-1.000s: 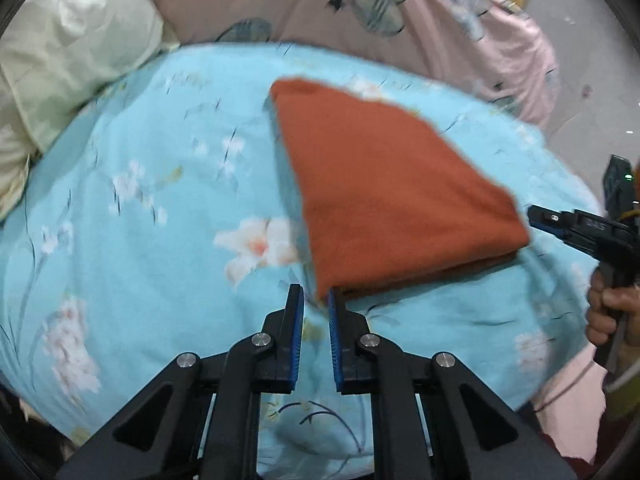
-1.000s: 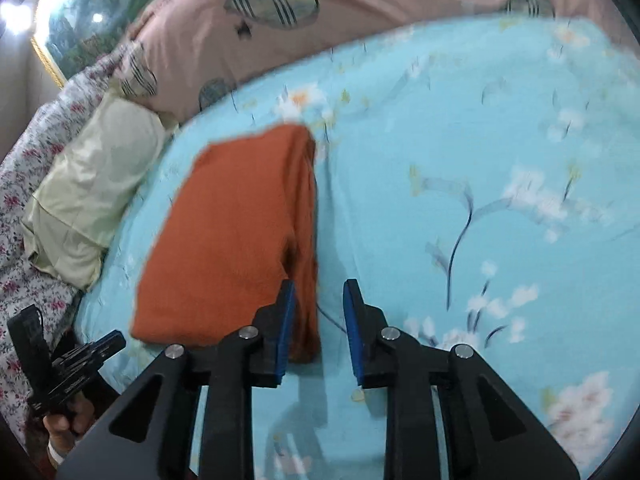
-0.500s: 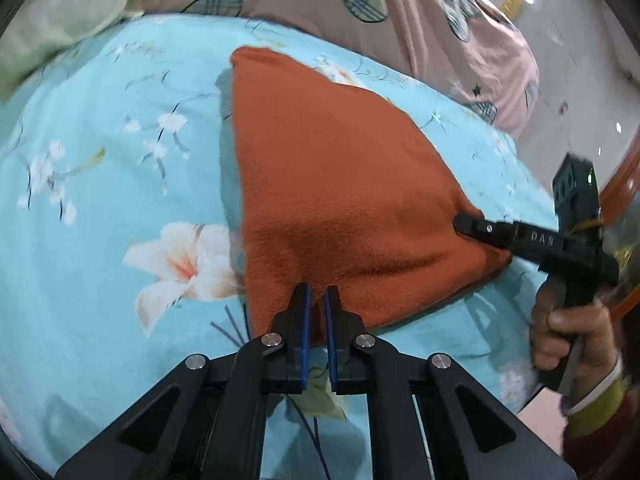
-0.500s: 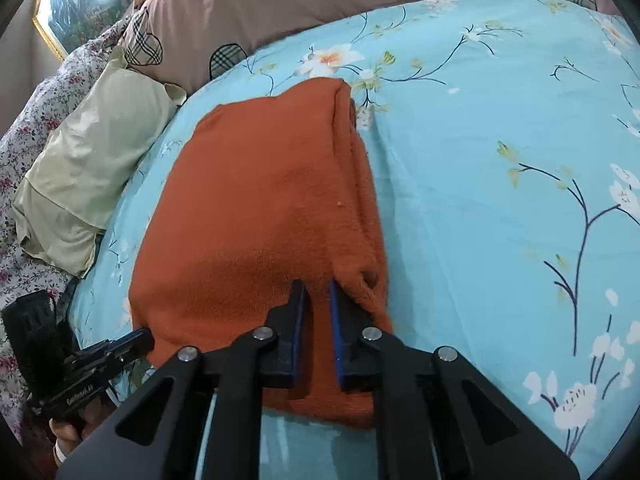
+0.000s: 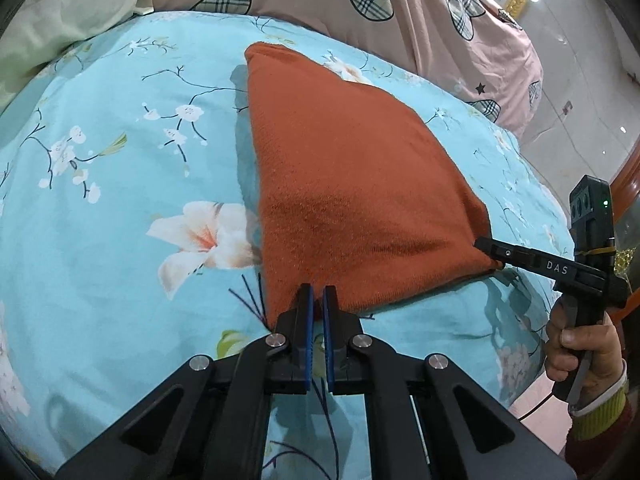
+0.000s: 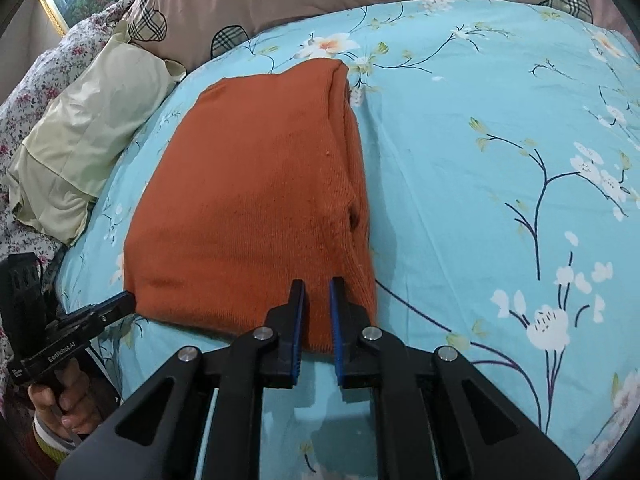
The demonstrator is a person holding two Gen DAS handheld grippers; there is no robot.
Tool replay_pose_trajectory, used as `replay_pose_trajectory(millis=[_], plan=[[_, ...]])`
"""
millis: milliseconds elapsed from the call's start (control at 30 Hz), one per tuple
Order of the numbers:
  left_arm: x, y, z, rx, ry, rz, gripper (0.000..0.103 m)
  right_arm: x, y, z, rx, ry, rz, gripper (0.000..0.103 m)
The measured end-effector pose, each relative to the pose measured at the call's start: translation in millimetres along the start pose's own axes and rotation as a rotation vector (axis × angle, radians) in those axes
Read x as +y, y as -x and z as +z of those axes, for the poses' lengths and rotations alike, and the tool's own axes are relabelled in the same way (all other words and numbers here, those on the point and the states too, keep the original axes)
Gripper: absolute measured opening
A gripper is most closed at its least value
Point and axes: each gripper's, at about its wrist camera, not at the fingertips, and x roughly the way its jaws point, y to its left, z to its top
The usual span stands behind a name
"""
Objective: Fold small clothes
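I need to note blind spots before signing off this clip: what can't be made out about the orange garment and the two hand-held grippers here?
- What kind of garment the folded orange garment is: folded, no sleeves or collar showing, both views.
- Its underside and how many layers it has: it lies on the blue floral sheet.
- How much cloth the left hand-held gripper pinches: its fingers cover the near edge, left wrist view.
- The same for the right hand-held gripper, right wrist view.

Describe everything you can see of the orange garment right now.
The orange garment is a rust-coloured knit, folded into a flat, thick rectangle with stacked layers along its right edge. It lies on the blue floral bedspread. The left claw and right claw are each shut on a near corner.
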Motion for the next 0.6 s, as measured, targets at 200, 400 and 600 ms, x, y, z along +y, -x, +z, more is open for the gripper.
replay_pose_trajectory(millis=[200,400,600], plan=[[-6,8,3,0.008,-0.021,0.017,0.006,5,10,0,0.019,-0.008,-0.021,0.012],[-19,32,12,-0.031,-0.054,0.045,0.029,20,41,5,-0.05,0.021,-0.023,0.016],[-24,57,8,-0.072,-0.016,0.135,0.085,28,58,-9,-0.077,0.06,-0.033,0.018]])
